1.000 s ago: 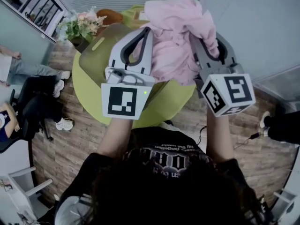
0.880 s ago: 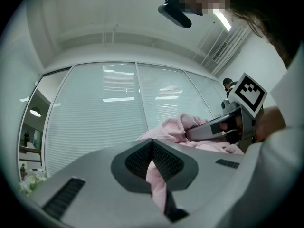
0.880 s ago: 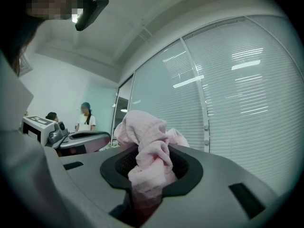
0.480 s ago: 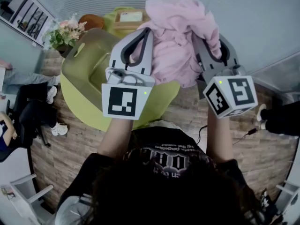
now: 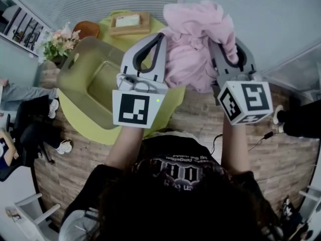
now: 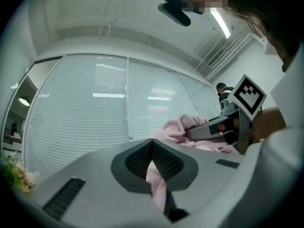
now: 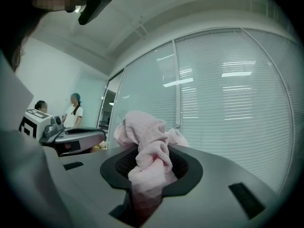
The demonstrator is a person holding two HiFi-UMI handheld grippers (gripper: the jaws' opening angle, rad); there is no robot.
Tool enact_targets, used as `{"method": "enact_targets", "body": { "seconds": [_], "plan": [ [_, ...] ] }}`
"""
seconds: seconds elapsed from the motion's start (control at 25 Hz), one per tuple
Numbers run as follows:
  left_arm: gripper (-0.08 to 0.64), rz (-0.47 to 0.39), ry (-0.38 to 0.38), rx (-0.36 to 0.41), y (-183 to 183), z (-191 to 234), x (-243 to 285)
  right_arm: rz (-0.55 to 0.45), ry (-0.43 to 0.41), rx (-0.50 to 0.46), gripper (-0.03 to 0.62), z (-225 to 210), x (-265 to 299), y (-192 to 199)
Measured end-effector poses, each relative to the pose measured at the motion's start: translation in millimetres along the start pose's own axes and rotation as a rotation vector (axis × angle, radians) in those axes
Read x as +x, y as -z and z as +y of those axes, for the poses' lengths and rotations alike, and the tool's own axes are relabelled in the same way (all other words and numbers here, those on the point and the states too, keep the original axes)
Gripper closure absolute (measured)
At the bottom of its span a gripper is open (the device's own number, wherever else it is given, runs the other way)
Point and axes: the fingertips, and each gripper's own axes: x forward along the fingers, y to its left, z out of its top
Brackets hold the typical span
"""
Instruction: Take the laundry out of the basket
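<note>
A pink garment (image 5: 193, 44) hangs bunched in the air between my two grippers, held up high to the right of the round green table (image 5: 165, 107). My left gripper (image 5: 161, 35) is shut on one edge of it; pink cloth (image 6: 154, 182) shows pinched between its pads. My right gripper (image 5: 216, 43) is shut on a thick wad of the pink garment (image 7: 147, 160) that bulges out of its jaws. The olive laundry basket (image 5: 95, 87) stands on the table to the left; its inside looks bare.
A wooden tray (image 5: 128, 22) and a brown cushion-like thing (image 5: 86, 29) lie at the table's far side, with flowers (image 5: 57, 41) beside it. A black chair (image 5: 35, 129) and seated people's legs are at the left. Blinds cover the window wall behind. Two people (image 7: 71, 112) stand far off.
The view has swung to the right: table and basket slid left and lower in the head view. Both grippers keep the pink garment raised; it now hangs beside the table's right edge.
</note>
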Motion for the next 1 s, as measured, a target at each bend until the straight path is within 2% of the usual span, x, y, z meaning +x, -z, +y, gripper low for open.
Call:
{"method": "enact_targets", "body": {
  "seconds": [0.24, 0.52, 0.8, 1.0],
  "plan": [
    [0.560, 0.018, 0.040, -0.013, 15.9, -16.9, 10.6, 0.034, 0.046, 0.018, 0.476, -20.5, -6.8, 24.4],
    [0.560, 0.034, 0.103, -0.029, 33.5, -36.2, 20.2, 0.034, 0.076, 0.029, 0.476, -32.2, -13.0, 49.0],
    [0.560, 0.057, 0.149, -0.026, 47.7, -54.4, 23.3, 0.076, 0.098, 0.018, 0.476, -39.1, -26.9, 74.4],
    [0.560, 0.090, 0.165, -0.062, 64.0, -61.3, 21.0, 0.104, 0.123, 0.013, 0.476, -44.3, -38.2, 89.2]
  ]
}}
